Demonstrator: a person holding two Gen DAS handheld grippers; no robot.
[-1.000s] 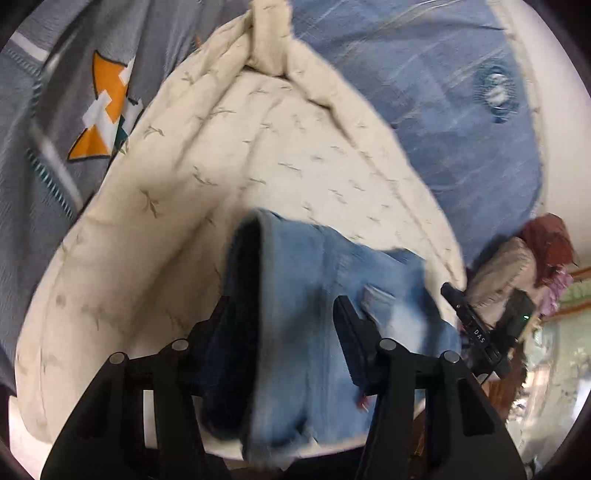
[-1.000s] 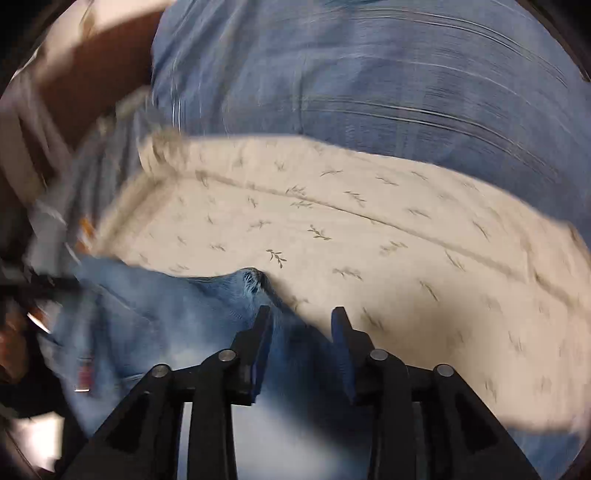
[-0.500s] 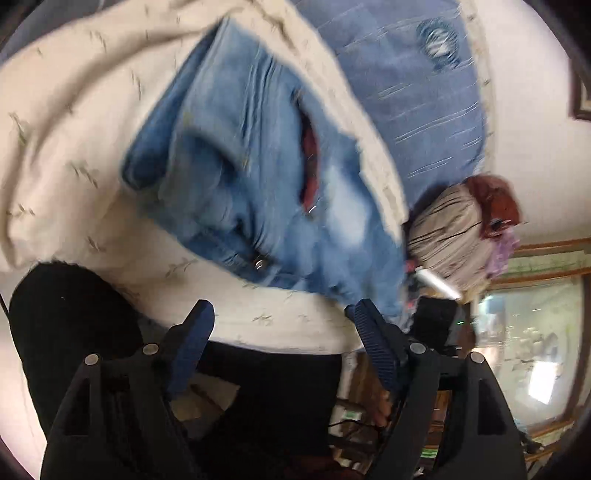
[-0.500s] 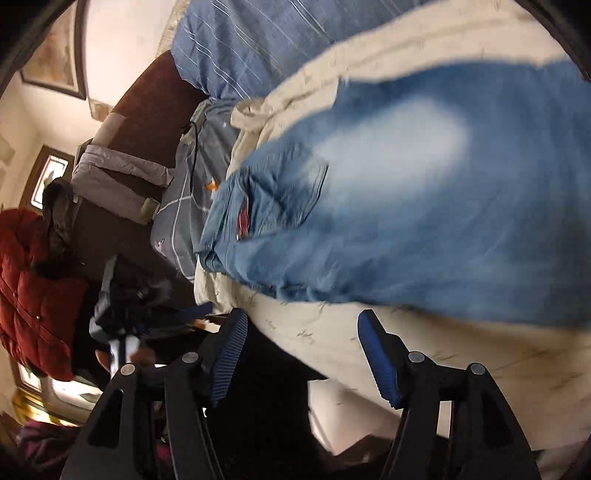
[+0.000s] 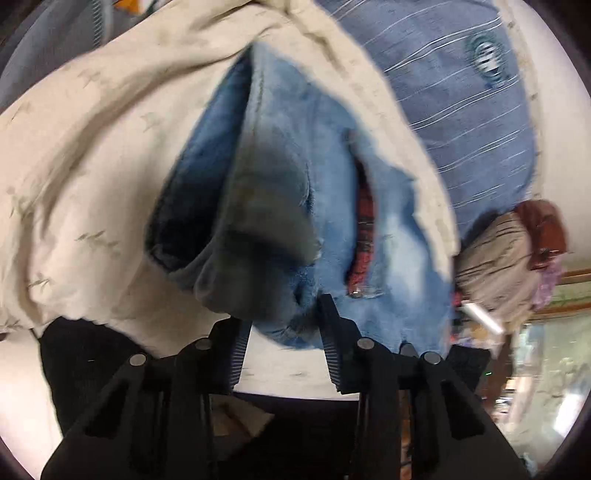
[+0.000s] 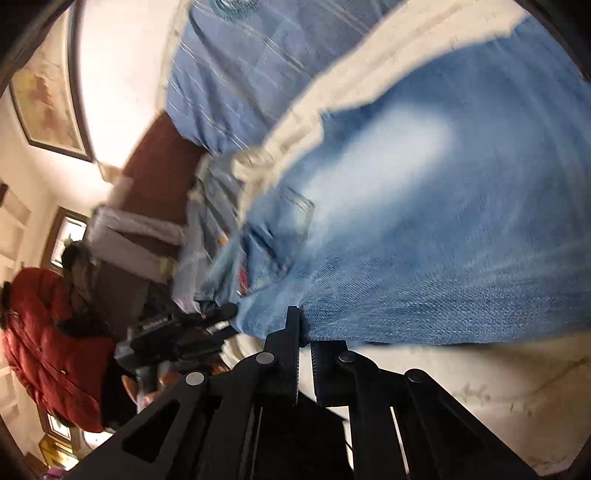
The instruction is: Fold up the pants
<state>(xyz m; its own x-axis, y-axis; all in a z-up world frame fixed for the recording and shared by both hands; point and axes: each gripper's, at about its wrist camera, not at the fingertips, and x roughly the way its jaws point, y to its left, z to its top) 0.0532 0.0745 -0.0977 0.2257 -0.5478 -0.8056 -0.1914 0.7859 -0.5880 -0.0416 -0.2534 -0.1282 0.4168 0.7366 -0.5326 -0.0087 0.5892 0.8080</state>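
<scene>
Light blue jeans [image 5: 325, 206] lie folded on a cream patterned bedspread [image 5: 92, 155]. In the left wrist view my left gripper [image 5: 282, 332] has closed its jaws onto the bunched near edge of the jeans at the bed's edge. In the right wrist view the jeans [image 6: 443, 221] fill the upper right, and my right gripper [image 6: 304, 332] is nearly closed, pinching their near hem. The left gripper [image 6: 177, 328] also shows at the left of the right wrist view.
A blue striped pillow [image 5: 461, 103] lies beyond the jeans. A grey patterned garment [image 5: 55, 33] lies at top left. A red jacket [image 6: 40, 343], a brown headboard [image 6: 162, 162] and a framed picture [image 6: 48, 96] are to the left.
Both grippers were open and clear of the jeans half a second ago. They have moved in and closed on the near edge of the jeans.
</scene>
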